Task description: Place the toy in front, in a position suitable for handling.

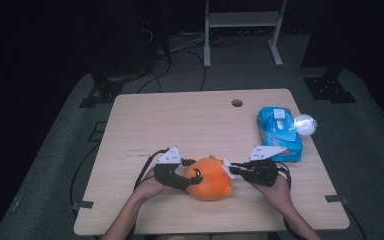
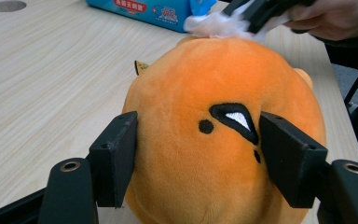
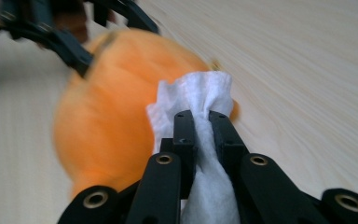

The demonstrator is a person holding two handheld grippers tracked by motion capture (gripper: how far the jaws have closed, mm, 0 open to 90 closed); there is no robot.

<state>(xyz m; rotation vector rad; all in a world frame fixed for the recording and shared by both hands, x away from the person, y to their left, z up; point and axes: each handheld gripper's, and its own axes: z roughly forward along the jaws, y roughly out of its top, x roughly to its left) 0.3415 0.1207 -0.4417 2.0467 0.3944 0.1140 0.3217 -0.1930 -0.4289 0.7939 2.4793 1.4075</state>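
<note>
High view: orange plush toy [image 1: 209, 178] sits on the wooden table [image 1: 180, 125], near the front edge, between my two hands. My left gripper [image 1: 189, 181] is on its left side, jaws clamped on the plush. My right gripper [image 1: 231, 171] comes in from the right, pinching a white wipe [image 1: 226, 168] that touches the plush's upper right. Blue wipes pack [image 1: 279, 133] lies at the right edge of the table, well apart from the toy, with a white ball [image 1: 305, 124] just beside it.

Left gripper view: my two black jaws press on either side of the plush [image 2: 214, 135] — fabric bulges between them, so it's a grip. Black eye patch with a white centre sits close to the right-hand jaw. On top of the toy, the white wipe [image 2: 212, 25] touches it, held by my right gripper [image 2: 256, 14]. Blue pack [image 2: 144, 11] behind.

Right gripper view: my jaws are closed tight on the wipe [image 3: 200, 107], bunched between the pads — its free end rests against the plush [image 3: 107, 126]. Picture is blurred; left gripper [image 3: 81, 63] at the toy's far side.
</note>
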